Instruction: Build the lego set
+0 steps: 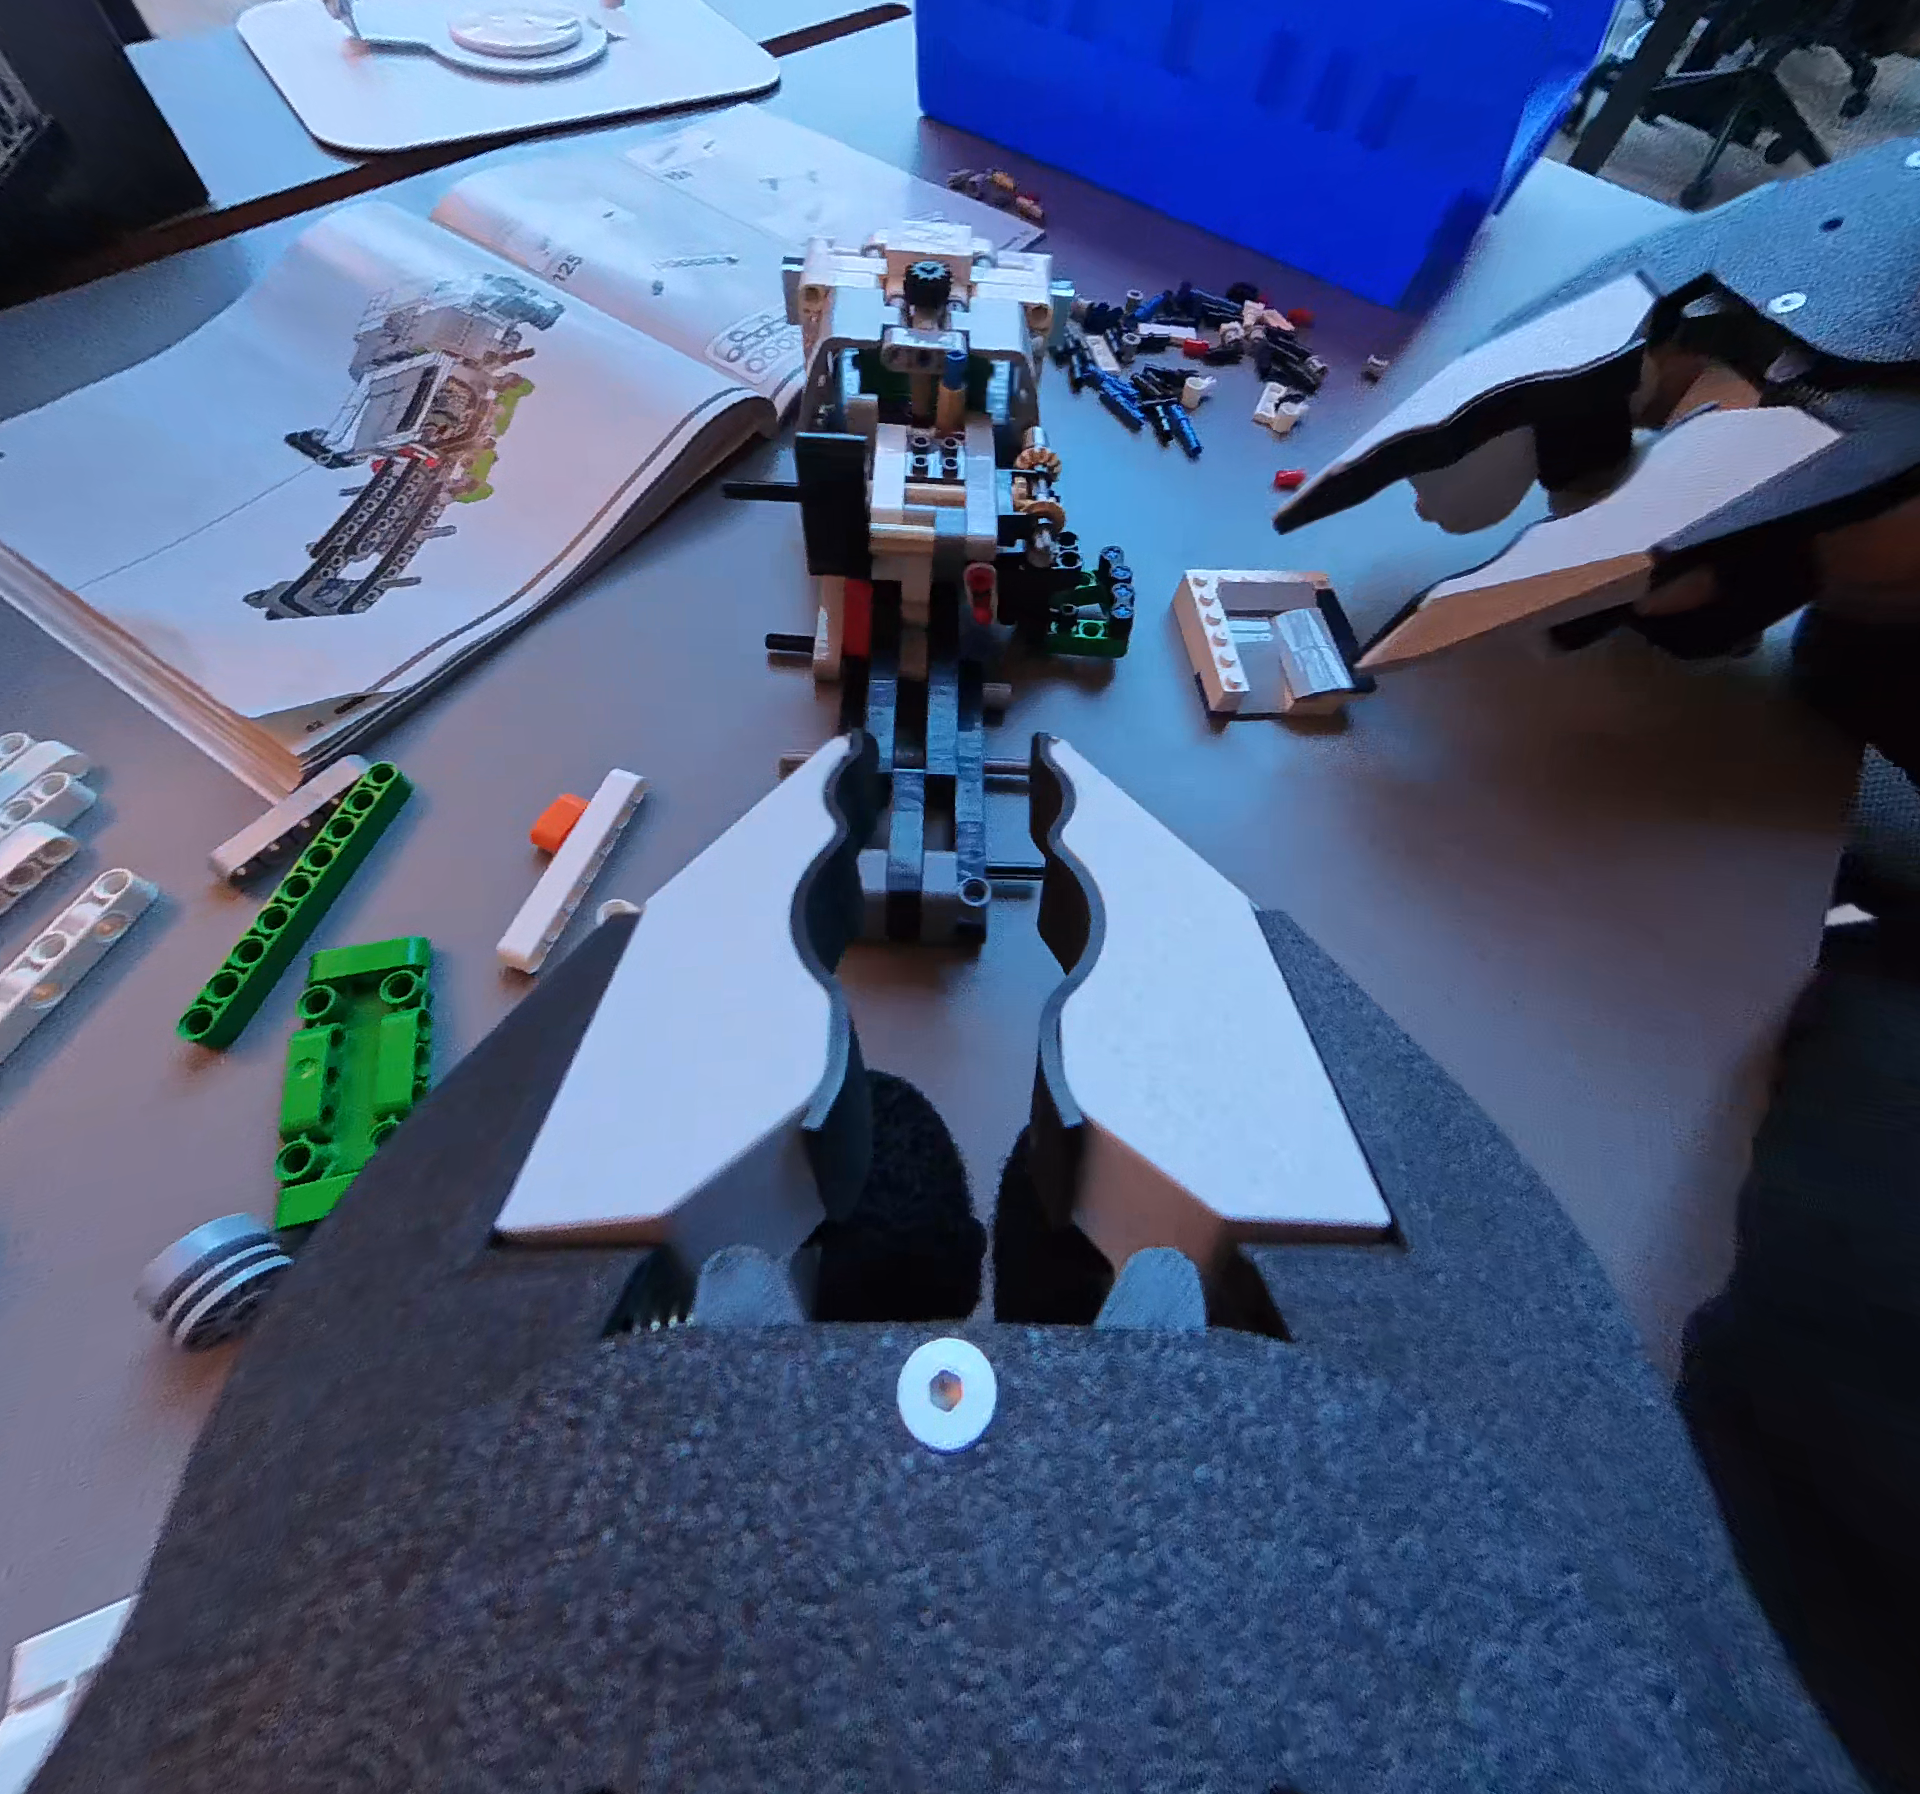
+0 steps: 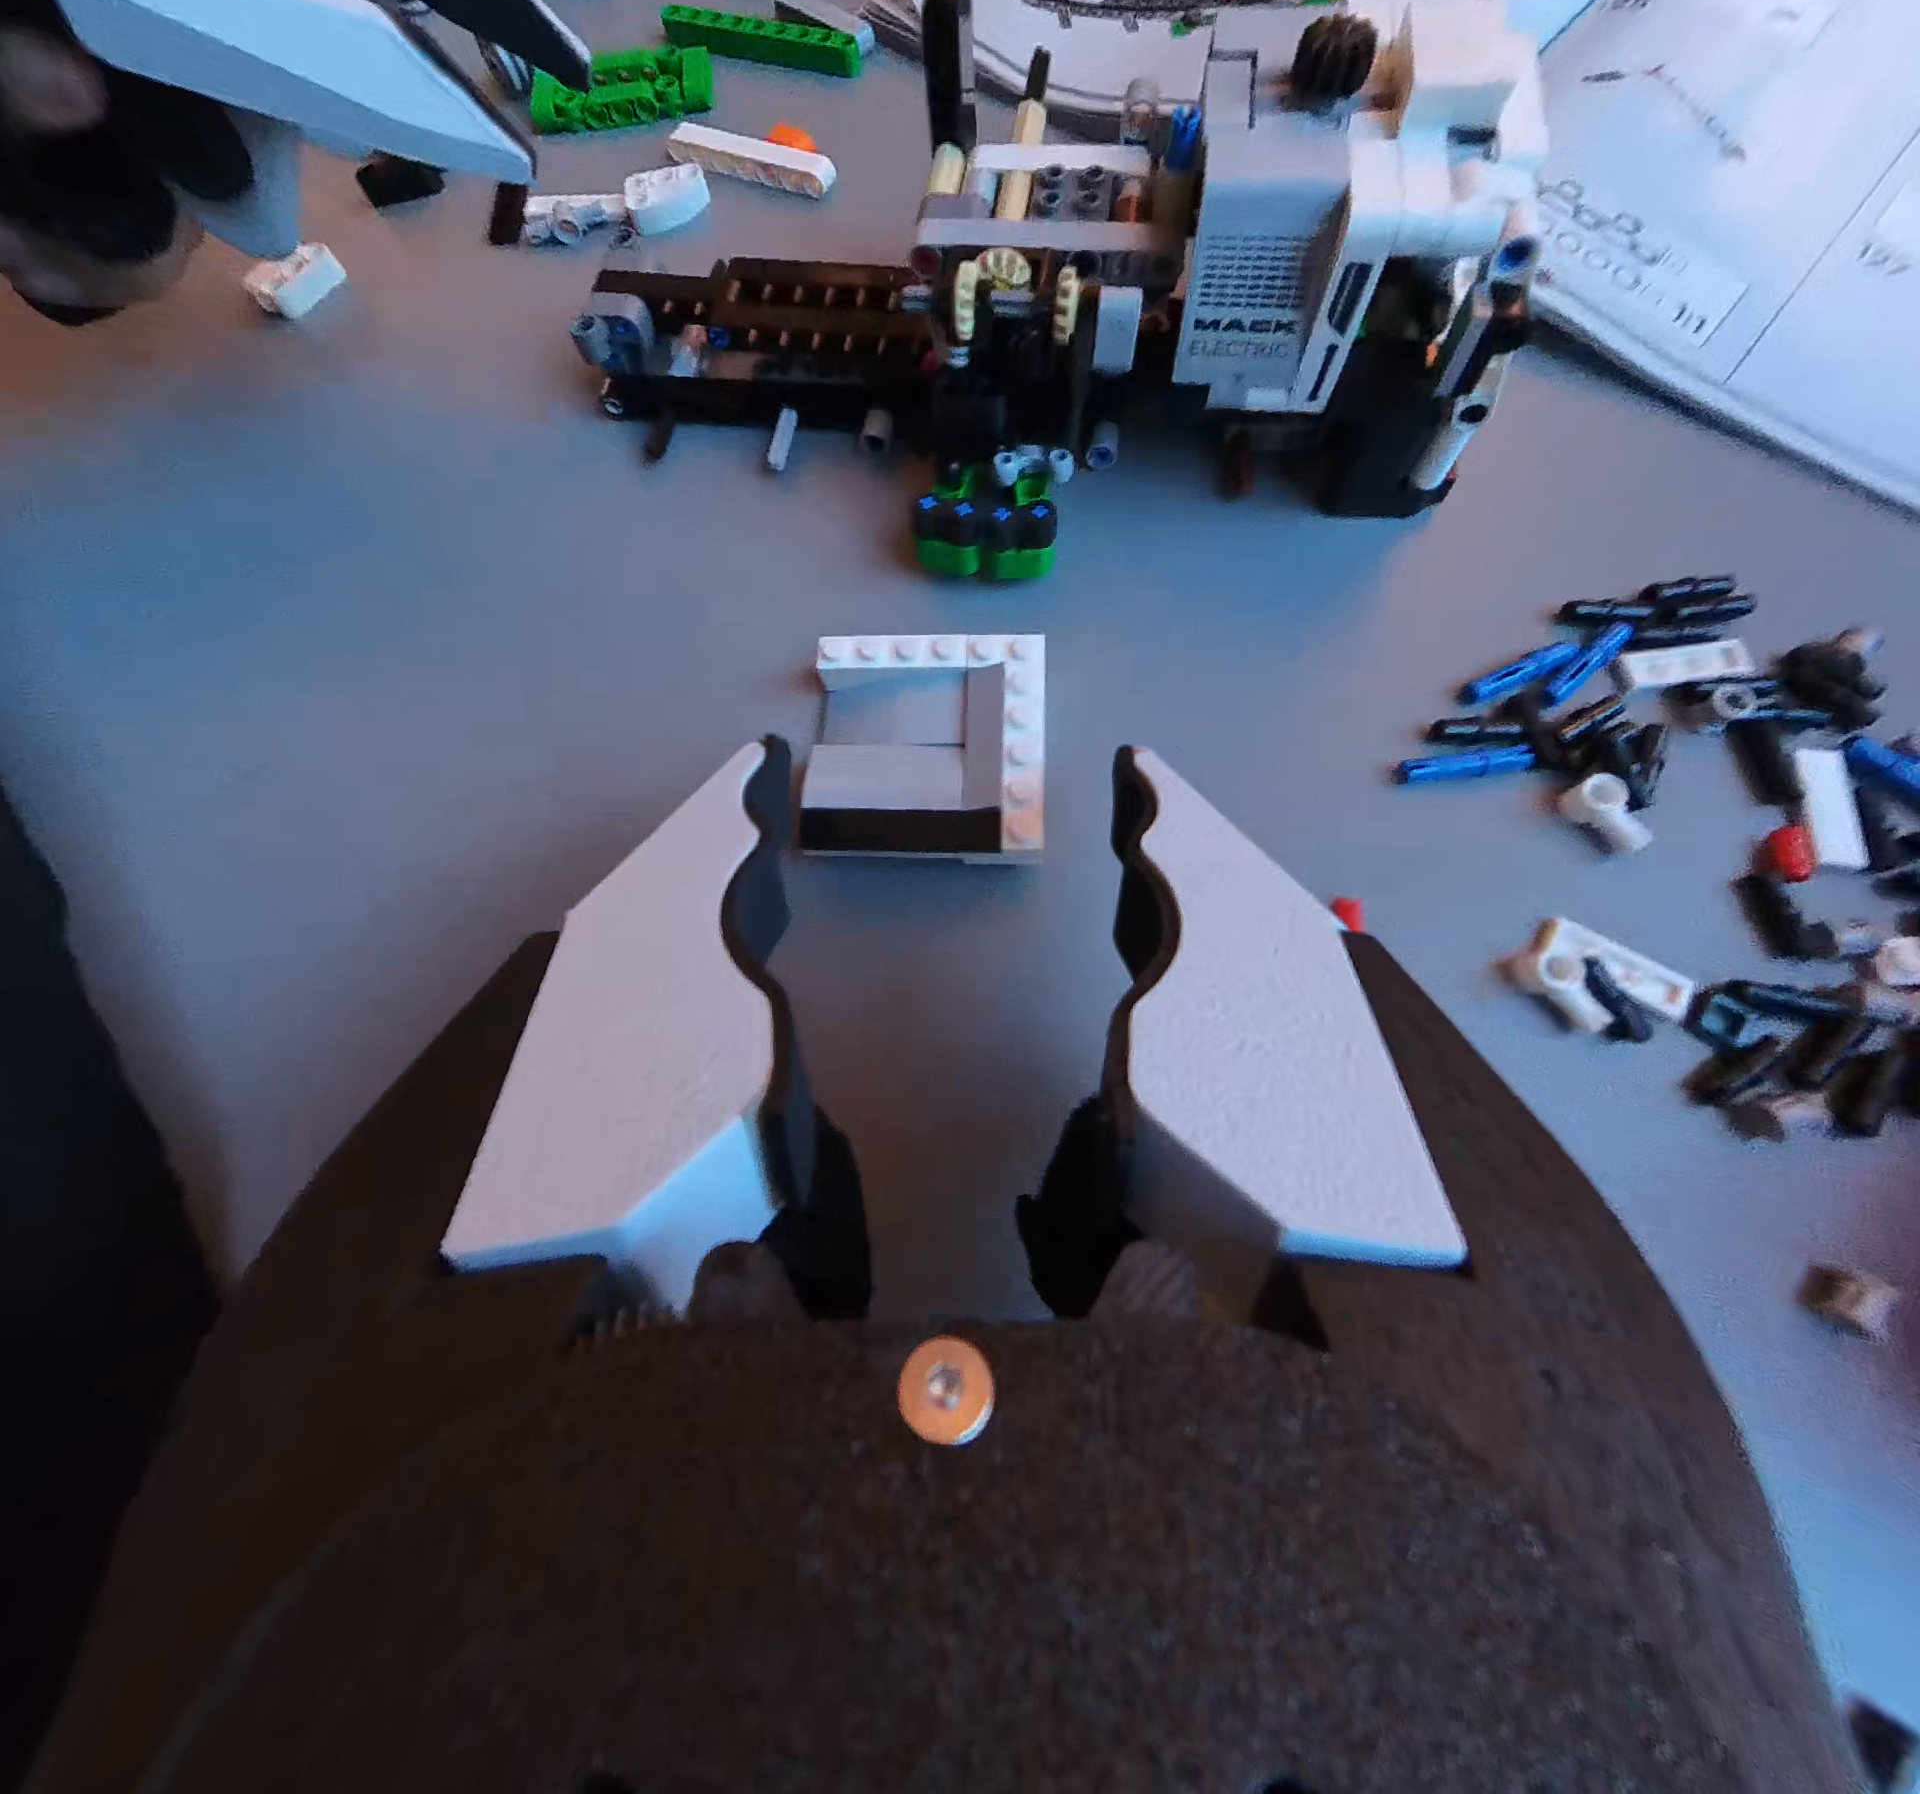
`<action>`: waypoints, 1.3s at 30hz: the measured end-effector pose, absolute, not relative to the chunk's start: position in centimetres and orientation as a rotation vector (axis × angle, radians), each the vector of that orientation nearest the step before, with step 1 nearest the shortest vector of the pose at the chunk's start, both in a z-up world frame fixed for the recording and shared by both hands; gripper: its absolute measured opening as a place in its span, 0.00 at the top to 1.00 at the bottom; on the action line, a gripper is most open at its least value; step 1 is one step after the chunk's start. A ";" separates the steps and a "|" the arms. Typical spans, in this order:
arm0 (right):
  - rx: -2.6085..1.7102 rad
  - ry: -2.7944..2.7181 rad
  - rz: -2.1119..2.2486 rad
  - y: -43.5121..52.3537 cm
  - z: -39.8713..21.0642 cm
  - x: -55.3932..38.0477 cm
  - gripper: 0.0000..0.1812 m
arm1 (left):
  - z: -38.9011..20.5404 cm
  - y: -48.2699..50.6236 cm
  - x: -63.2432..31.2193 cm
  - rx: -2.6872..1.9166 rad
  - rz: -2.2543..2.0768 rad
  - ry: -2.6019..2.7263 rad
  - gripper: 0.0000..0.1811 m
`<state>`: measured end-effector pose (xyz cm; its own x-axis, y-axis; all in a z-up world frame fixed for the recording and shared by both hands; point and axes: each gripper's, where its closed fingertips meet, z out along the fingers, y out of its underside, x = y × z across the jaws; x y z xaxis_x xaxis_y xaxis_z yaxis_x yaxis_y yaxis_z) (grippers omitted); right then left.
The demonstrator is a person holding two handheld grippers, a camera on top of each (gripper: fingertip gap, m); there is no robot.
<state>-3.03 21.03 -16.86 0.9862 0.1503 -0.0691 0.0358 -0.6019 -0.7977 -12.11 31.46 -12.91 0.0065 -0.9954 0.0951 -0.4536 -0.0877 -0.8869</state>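
The partly built white and black lego truck lies on the dark table, cab far from me; it also shows side-on in the right wrist view. My left gripper is open, its fingers either side of the chassis's rear end, with a gap on the right side; I cannot tell if it touches. It also shows at the top left of the right wrist view. My right gripper is open, its tips reaching a small white, grey and black plate assembly flat on the table. In the left wrist view the right gripper sits at that assembly.
An open instruction booklet lies left of the truck. A blue bin stands behind. A pile of small pins is right of the cab. Green beams, white beams and a wheel lie to the left. From my left tips it is roughly 15 cm to the wheel; from my right, 30 cm.
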 end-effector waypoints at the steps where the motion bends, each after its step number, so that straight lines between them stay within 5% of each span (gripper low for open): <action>1: -2.222 -0.106 0.159 21.0 -17.1 -3.1 0.67 | -12.8 31.2 -12.2 -1.603 -1.030 1.523 0.85; 8: -2.224 -0.060 0.107 21.3 -17.6 -3.0 0.76 | -12.5 30.4 -13.6 -1.538 -0.966 1.557 0.86; 19: -2.299 -0.134 0.093 21.5 -18.8 -4.2 0.65 | -12.3 31.4 -15.1 -1.526 -0.954 1.552 0.87; 39: -2.190 0.025 0.020 21.7 -17.2 -1.9 0.71 | -13.5 33.7 -14.4 -1.563 -0.944 1.574 0.88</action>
<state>-1.94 21.70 -17.20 0.9997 -0.0103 -0.0239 -0.0255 -0.5800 -0.8142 -14.40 33.70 -13.47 -0.0108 -0.9999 0.0069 -0.4772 -0.0010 -0.8788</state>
